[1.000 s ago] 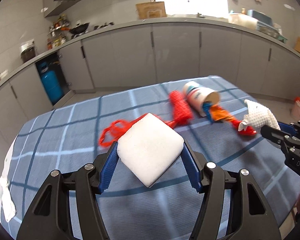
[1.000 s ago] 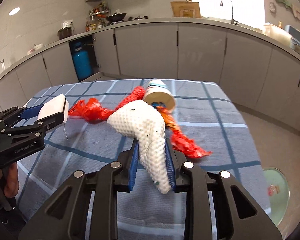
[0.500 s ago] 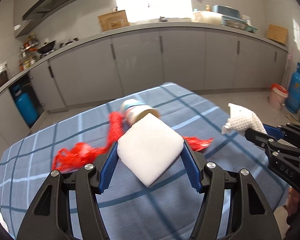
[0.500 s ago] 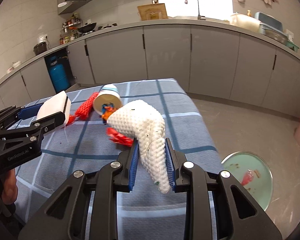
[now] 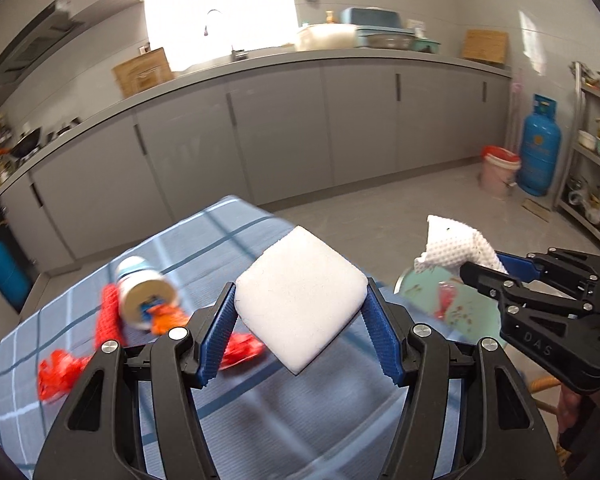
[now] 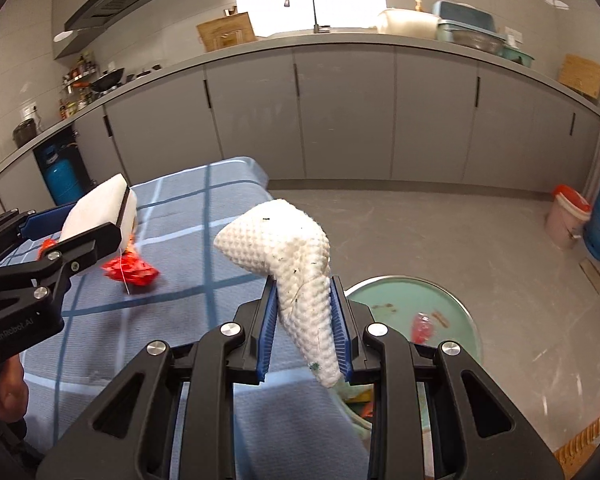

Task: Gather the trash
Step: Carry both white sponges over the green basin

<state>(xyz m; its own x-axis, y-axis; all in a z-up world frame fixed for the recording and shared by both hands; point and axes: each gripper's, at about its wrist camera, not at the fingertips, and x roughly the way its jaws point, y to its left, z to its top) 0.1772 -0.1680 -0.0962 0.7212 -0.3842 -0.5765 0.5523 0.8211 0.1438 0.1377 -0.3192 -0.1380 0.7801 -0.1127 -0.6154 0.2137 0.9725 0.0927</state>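
left gripper: blue pads clamped on a flat white foam pad, held above the table's near right corner. right gripper: pads pinching a white textured foam sleeve (dark specks on it), just past the right edge, over a pale green bin on the floor. red netting and a tipped paper cup lie mid-table.
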